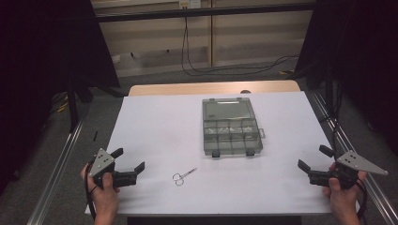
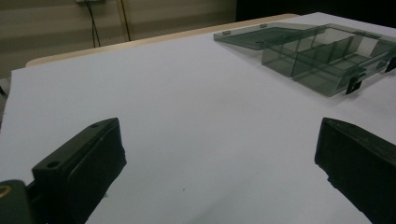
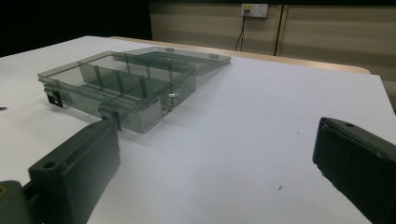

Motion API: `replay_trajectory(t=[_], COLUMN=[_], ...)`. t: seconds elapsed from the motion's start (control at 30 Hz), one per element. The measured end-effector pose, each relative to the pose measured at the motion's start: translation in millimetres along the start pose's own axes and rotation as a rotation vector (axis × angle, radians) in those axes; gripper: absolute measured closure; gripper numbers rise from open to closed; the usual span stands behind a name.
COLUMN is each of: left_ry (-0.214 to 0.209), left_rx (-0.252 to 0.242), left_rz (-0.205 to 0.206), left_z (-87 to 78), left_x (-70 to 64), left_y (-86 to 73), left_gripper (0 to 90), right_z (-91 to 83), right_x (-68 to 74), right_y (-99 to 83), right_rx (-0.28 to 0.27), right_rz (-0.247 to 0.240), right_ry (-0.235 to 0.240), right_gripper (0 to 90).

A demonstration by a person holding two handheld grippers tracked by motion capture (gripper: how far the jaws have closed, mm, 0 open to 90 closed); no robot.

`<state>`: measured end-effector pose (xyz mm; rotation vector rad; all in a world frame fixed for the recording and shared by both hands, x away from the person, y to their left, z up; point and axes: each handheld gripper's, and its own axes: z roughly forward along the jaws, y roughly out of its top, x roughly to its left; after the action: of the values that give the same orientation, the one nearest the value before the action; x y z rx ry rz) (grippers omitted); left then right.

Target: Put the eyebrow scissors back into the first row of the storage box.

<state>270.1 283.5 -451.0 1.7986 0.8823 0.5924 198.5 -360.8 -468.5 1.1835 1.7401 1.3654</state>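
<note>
A clear grey compartment box [image 1: 232, 133] lies open in the middle of the white table, its lid folded flat toward the far side; small pale items sit in some compartments. Small metal scissors [image 1: 183, 176] lie on the sheet in front of the box, a little to its left. My left gripper [image 1: 128, 159] is held low at the near left, open, nothing between its jaws. My right gripper [image 1: 315, 158] is held at the near right edge, open and empty too. The box [image 2: 322, 58] is up right in the left gripper view, and the box [image 3: 126, 84] is at left in the right gripper view.
The white sheet [image 1: 155, 126] covers most of the table; a strip of bare wood [image 1: 187, 88] shows at the far edge. Metal rails [image 1: 56, 168] run along both sides. Cables [image 1: 197, 70] lie on the floor beyond the table.
</note>
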Motion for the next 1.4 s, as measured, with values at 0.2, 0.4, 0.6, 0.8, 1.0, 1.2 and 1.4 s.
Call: replay_trajectory(t=[0.2,0.4,0.6,0.8,1.0,1.2,1.4], left_ry=[-0.038,-0.095,-0.149,-0.193,-0.220,-0.238,-0.299], left_rx=[0.029,0.076,0.126,0.177,0.250,0.339,0.443], left_rz=[0.013,0.046,0.097,0.125,0.144,0.159,0.168], left_z=[11.7,34.6,52.1,64.7,76.3,87.4,101.5], left_x=[-10.9,-26.7,-40.0,-50.3,-60.1,-67.4,-75.7], left_y=[12.5,28.8,36.8,38.8,42.2,45.3,41.7], left_gripper=[1.0,1.9,1.8,1.4,0.7,2.7,3.1], right_z=[0.8,-0.5,0.1,-0.7,-0.8,-0.7,-0.7], right_x=[0.0,-0.7,1.2,-0.5,-0.4,-0.8,-1.7], right_y=[-0.2,-0.5,-0.6,-0.9,-0.9,-1.0,-1.2], right_rx=[0.012,0.003,0.011,0.004,0.008,0.011,0.010], right_rz=[0.005,0.005,-0.002,0.008,0.014,0.022,0.025], right_ry=[0.001,0.003,0.005,0.005,0.006,0.004,-0.001], right_gripper=[0.4,0.6,0.8,1.2,1.3,1.6,1.8])
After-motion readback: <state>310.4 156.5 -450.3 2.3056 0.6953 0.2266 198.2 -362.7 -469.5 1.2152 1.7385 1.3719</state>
